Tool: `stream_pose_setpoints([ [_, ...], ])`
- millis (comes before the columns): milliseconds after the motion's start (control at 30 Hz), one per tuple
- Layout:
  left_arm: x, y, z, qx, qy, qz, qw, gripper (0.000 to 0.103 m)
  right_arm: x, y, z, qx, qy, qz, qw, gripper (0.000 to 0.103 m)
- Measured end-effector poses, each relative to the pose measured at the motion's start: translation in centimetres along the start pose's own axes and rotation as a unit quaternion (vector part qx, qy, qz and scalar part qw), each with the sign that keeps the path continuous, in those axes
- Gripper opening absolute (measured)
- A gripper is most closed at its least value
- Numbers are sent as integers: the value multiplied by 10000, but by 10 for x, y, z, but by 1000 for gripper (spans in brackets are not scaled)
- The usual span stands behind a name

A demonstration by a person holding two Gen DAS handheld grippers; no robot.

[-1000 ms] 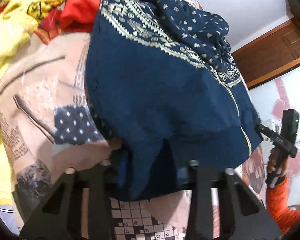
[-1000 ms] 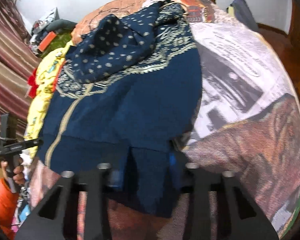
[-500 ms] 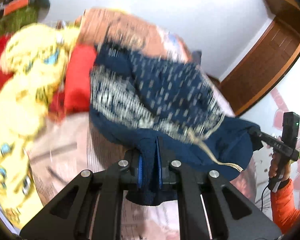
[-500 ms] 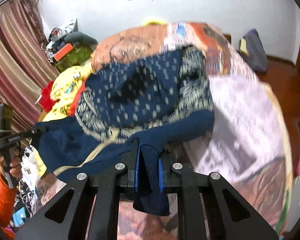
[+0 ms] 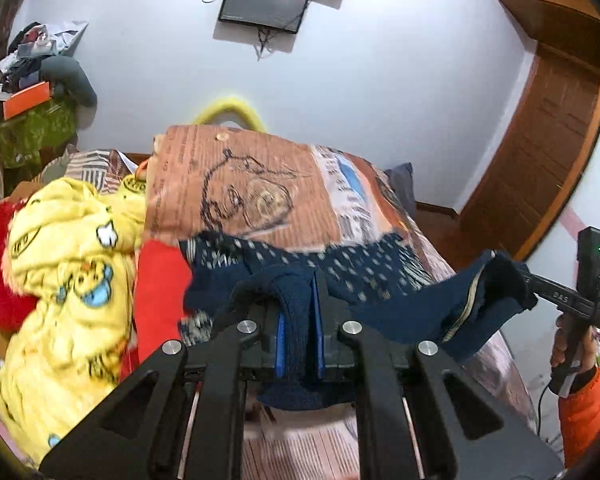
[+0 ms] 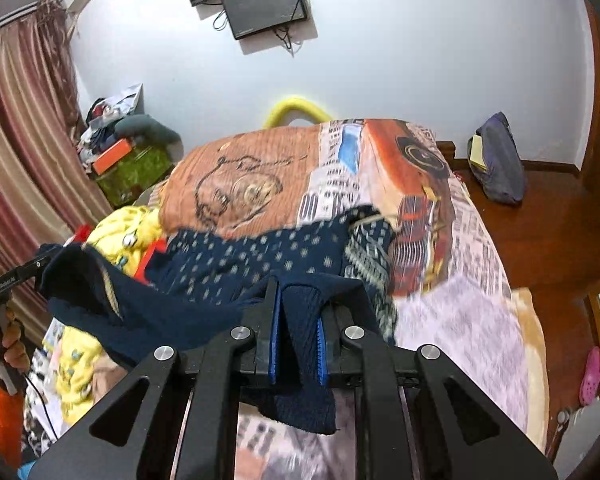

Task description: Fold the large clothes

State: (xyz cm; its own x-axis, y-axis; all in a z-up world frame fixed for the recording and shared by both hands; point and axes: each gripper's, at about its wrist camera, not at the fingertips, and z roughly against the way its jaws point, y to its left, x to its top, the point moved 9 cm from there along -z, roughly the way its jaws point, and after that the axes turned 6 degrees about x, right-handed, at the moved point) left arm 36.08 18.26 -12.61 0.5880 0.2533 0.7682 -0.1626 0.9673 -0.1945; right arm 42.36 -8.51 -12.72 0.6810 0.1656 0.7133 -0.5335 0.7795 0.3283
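Observation:
A navy hooded sweater (image 5: 364,276) with a pale dotted hood and patterned band lies on the bed. My left gripper (image 5: 300,320) is shut on its ribbed hem and holds it above the bed. My right gripper (image 6: 298,324) is shut on the hem's other corner (image 6: 300,320). The hem hangs stretched between the two. The sweater also shows in the right wrist view (image 6: 236,264). The right gripper shows at the right edge of the left wrist view (image 5: 556,296), the left gripper at the left edge of the right wrist view (image 6: 12,276).
The bed carries a printed orange and grey cover (image 5: 260,184). A yellow cartoon blanket (image 5: 64,264) and red cloth (image 5: 156,292) lie on its left side. A door (image 5: 540,152) stands right. Clutter (image 6: 124,148) sits by the curtain. A dark bag (image 6: 498,160) lies on the floor.
Both grippers closed on the sweater's hem and lifted it, tipping up so the views now show the wall and the far bed. The hem rose off the cover.

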Motion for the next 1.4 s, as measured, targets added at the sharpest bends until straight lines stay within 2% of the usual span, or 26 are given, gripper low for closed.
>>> stream_pose_setpoints([
  [233,34,21,-75,454,121,123,9988,10,35,-23,-53,-215,85,42,9997,12],
  [367,40,34,-117,665,281,226,9971,10,45,-40,-88,-351,209,-42,9992,12],
  [600,12,62,-196,1063,834,317,9903,10,35,-69,-145,-379,568,-389,9969,12],
  [767,-21,73,-231,1248,1222,195,9844,12,15,-85,-168,-317,872,-520,9943,15],
  [900,-34,77,-235,1216,1381,176,9828,17,10,-90,-160,-241,838,-556,9946,22],
  [933,-35,77,-232,1201,1420,152,9824,17,11,-90,-152,-273,815,-539,9948,27],
  [1033,-34,76,-220,1285,1531,-6,9798,20,18,-96,-132,-710,602,-359,9950,28],
  [1067,-33,75,-215,1288,1538,-36,9797,23,20,-96,-124,-782,556,-268,9950,28],
  [1100,-31,76,-208,1370,1529,-73,9787,35,21,-97,-120,-790,543,-238,9951,28],
  [1133,-26,77,-198,1482,1419,-121,9786,46,22,-96,-109,-755,547,-239,9954,28],
  [1167,-22,78,-190,1526,1278,-154,9799,48,22,-95,-101,-697,529,-244,9959,28],
  [1267,-13,76,-161,1557,968,-353,9824,50,17,-86,-82,-603,494,-89,9969,28],
  [1400,-24,67,-147,1398,1011,-496,9837,54,-3,-67,-78,-445,601,144,9971,30],
])
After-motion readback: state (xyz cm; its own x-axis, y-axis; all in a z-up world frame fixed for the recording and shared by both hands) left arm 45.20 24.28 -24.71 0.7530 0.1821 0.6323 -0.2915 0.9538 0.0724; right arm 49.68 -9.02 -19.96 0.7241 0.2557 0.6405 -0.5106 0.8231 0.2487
